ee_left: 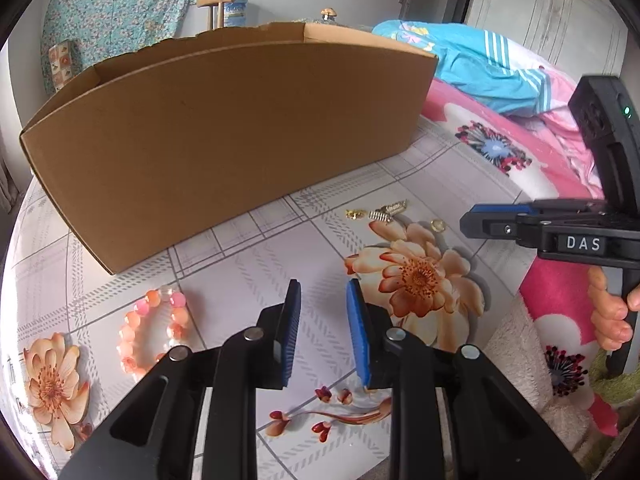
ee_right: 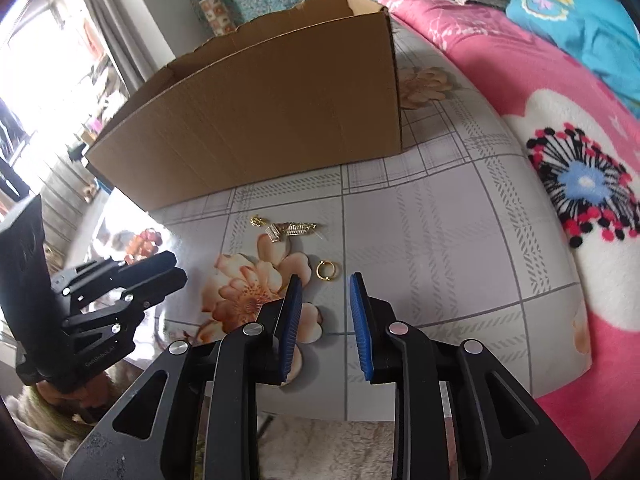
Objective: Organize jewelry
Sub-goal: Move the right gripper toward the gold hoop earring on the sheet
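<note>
A gold ring (ee_right: pixel 327 271) lies on the tiled cloth just beyond my right gripper (ee_right: pixel 326 284), whose blue pads stand apart with nothing between them. Farther off lie small gold pieces: a clasp (ee_right: pixel 256 222) and two bar-shaped charms (ee_right: pixel 294 228). In the left wrist view a pink and orange bead bracelet (ee_left: pixel 154 328) lies left of my left gripper (ee_left: pixel 324 292), which is open and empty above the cloth. The same gold pieces (ee_left: pixel 384 212) and ring (ee_left: pixel 437 224) lie ahead to the right, near the right gripper (ee_left: pixel 466 222).
An open cardboard box (ee_left: pixel 224 140) stands behind the jewelry, with its long wall facing me. A pink flowered blanket (ee_right: pixel 560 160) and blue clothing (ee_left: pixel 492 68) lie to the right. A person's hand (ee_left: pixel 608 316) holds the right gripper's handle. The table edge is close in front.
</note>
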